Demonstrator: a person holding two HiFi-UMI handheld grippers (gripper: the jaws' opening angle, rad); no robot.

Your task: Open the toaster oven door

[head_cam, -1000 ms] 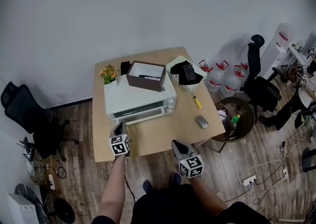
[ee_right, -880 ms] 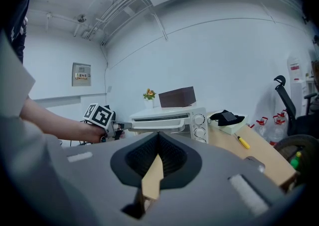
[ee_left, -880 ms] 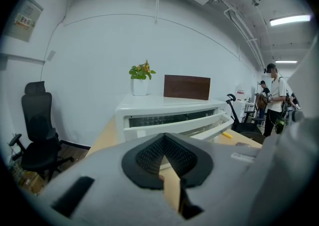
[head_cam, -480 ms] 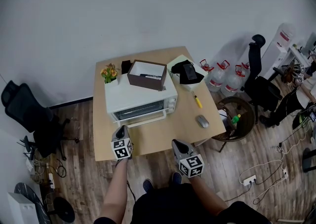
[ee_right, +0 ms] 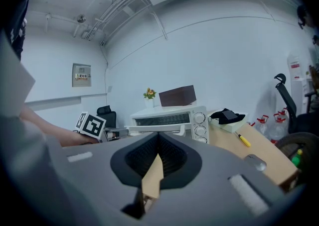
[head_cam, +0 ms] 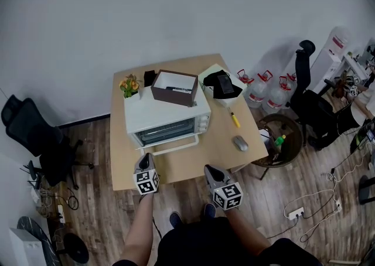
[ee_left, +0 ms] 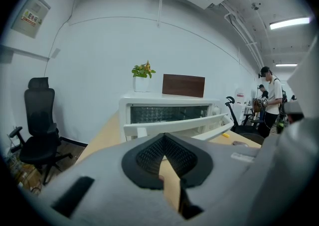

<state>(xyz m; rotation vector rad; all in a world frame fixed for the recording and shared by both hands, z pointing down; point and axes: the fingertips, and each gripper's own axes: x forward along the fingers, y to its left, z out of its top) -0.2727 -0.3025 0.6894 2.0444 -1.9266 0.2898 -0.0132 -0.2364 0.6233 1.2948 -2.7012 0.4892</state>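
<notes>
At the table (head_cam: 214, 145) edge, left gripper (head_cam: 143, 157) and right gripper (head_cam: 210, 170) closed, empty, toaster oven (head_cam: 165, 115) beyond

1. The left tongs (ee_left: 163, 139) are seen low in the view. The dark pads (ee_left: 149, 156) are brought together at the tips, and nothing is held between them.
2. Beyond them, the toaster oven (ee_left: 169, 104) is set on the worktop (ee_left: 104, 140). Its white handle bar (ee_left: 174, 126) is seen in front of the glass door (ee_left: 167, 114).
3. On top of the oven, a potted plant (ee_left: 141, 76) and a brown box (ee_left: 183, 85) are placed side by side.
4. A black office chair (ee_left: 40, 120) is seen at the left, and a standing person (ee_left: 271, 101) at the far right.
</notes>
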